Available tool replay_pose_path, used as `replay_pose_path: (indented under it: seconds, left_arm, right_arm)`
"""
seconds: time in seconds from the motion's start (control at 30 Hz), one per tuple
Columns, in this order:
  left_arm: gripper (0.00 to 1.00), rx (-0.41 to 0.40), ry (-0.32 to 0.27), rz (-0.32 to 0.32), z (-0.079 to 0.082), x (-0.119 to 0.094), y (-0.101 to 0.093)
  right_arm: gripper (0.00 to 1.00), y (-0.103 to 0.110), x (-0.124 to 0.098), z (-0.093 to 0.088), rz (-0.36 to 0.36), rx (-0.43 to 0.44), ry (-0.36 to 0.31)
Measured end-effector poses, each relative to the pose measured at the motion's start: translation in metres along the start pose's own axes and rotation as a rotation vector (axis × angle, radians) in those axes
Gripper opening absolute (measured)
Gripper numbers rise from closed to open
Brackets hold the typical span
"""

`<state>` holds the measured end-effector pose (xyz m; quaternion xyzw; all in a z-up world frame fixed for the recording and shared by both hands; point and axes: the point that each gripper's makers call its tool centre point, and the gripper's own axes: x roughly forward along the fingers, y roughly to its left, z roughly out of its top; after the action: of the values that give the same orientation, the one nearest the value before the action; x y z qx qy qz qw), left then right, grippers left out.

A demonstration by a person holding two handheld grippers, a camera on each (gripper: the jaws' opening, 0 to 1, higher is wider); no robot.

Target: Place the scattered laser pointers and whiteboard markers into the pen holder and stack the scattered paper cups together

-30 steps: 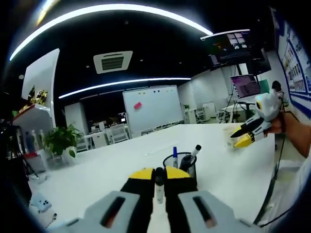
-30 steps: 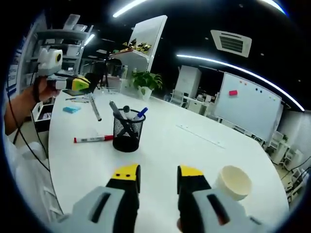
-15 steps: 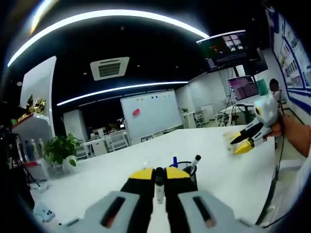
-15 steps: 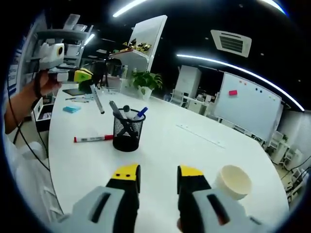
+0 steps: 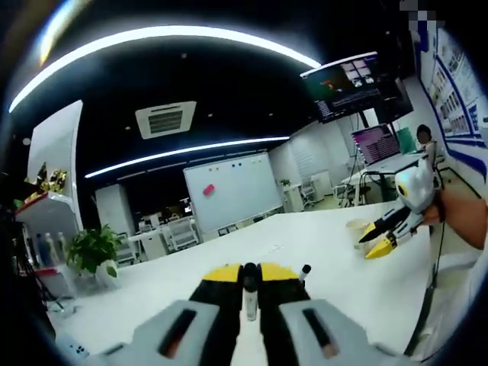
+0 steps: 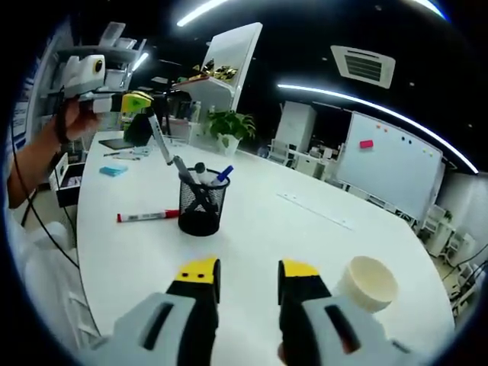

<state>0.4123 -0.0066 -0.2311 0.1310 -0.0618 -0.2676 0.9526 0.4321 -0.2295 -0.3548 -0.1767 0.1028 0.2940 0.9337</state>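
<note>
A white conference table (image 6: 305, 229) fills an office with a whiteboard (image 6: 389, 168) behind. The left gripper (image 6: 136, 101) clamps a slim marker (image 6: 162, 141) tilted over the mesh pen holder (image 6: 200, 210). A red marker (image 6: 145, 216) lies beside the holder. The right gripper (image 6: 242, 276) hangs with jaws apart, a paper cup (image 6: 367, 284) just beside it.

No readable text anywhere; the wall posters (image 5: 465, 84) at 2 o'clock and the hanging monitor (image 5: 352, 82) are too blurred.
</note>
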Motion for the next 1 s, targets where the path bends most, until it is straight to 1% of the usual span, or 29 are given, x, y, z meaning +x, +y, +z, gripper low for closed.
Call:
replay_pose_path:
  seconds: [0.27, 0.3, 0.37, 0.53, 0.6, 0.63, 1.0]
  left_arm:
    - [0.08, 0.017, -0.028, -0.018, 0.013, 0.007, -0.007]
    - [0.08, 0.040, -0.029, -0.013, 0.014, 0.009, -0.007]
    - [0.08, 0.051, -0.027, -0.015, 0.014, 0.013, -0.009]
    - [0.08, 0.036, -0.038, -0.027, 0.017, 0.018, -0.011]
    - [0.08, -0.005, -0.055, -0.042, 0.020, 0.021, -0.013]
    - [0.08, -0.010, -0.055, -0.042, 0.020, 0.022, -0.012]
    - [0.08, -0.013, -0.065, -0.044, 0.020, 0.030, -0.013]
  right_arm:
    - [0.30, 0.000, -0.001, -0.001, -0.001, 0.004, 0.000]
    - [0.30, 0.000, -0.001, -0.002, -0.001, 0.003, 0.001]
    - [0.30, 0.000, -0.001, -0.002, 0.000, 0.003, 0.001]
    - [0.30, 0.000, -0.002, -0.003, 0.002, 0.005, 0.001]
    - [0.30, -0.001, -0.002, -0.004, 0.000, 0.005, 0.004]
    - [0.30, -0.002, -0.002, -0.004, 0.000, 0.006, 0.005]
    - [0.30, -0.002, -0.003, -0.008, -0.001, 0.009, 0.011]
